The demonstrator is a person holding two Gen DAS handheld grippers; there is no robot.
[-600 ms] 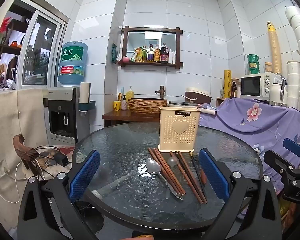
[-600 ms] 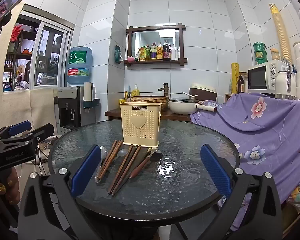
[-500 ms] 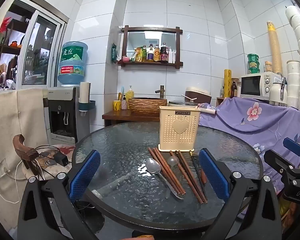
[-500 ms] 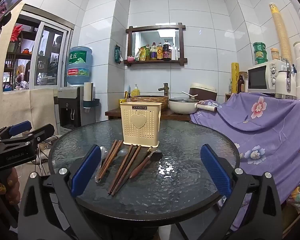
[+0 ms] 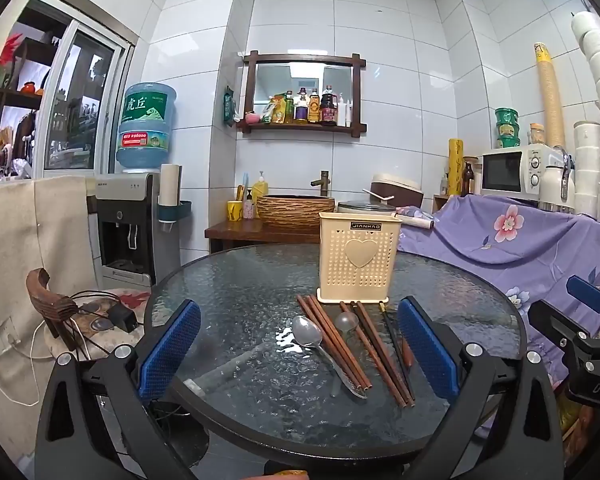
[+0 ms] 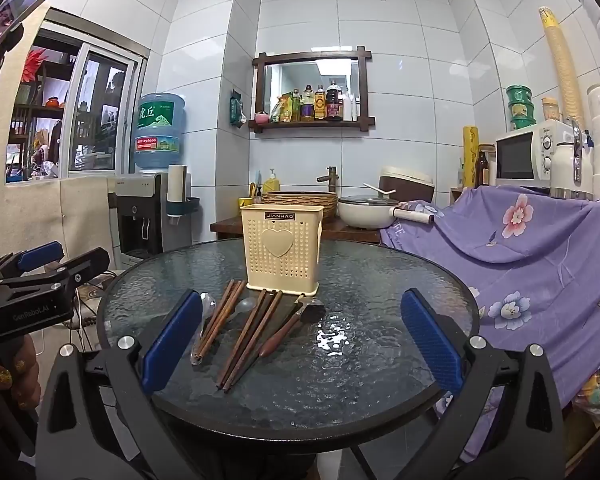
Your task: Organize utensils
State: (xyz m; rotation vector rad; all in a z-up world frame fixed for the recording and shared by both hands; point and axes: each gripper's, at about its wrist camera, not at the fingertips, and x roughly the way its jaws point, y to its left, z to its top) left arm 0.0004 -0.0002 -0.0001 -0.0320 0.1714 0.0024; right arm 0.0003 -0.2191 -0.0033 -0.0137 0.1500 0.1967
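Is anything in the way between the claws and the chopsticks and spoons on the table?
Nothing visible. Both the left claw and right claw hang open before the chopsticks and spoon; only bare glass table lies between.

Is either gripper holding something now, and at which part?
Nothing. Left gripper and right gripper are open and empty; the utensils lie on the table.

Cream holder point(image 5: 359, 258), brown chopsticks point(image 5: 334, 344), purple floral cloth point(image 5: 512, 240)

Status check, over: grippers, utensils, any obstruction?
Both grippers open, empty. Chopsticks and spoon lie loose before the holder. Path clear.
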